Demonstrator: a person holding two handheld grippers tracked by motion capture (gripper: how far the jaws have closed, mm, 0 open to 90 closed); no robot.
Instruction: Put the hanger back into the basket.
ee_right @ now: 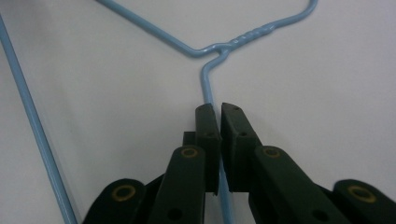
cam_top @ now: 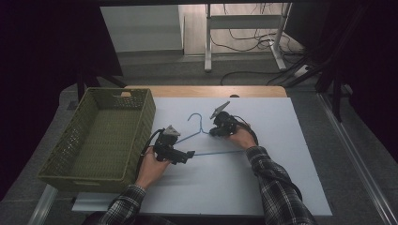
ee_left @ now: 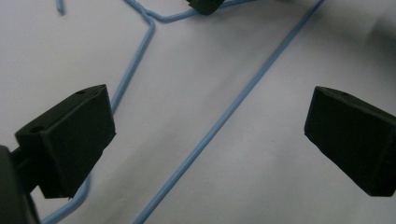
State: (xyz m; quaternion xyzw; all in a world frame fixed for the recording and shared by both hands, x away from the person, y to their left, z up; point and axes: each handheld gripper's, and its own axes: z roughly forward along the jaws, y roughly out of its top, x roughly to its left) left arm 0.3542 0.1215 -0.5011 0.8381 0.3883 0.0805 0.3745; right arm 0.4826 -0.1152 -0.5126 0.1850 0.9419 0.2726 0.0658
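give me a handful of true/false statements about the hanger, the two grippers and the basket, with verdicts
1. The right gripper is closed on a wire of the blue hanger. True.
2. The left gripper is clamped shut on the hanger. False: its jaws stand wide apart, with the hanger's wires lying between and under them.
3. The hanger lies inside the green basket. False: it lies on the white table, beside the basket.
4. The basket sits at the table's left side in the high view. True.
5. The hanger's hook hangs from the basket's rim. False: the hook rests on the table, apart from the basket.
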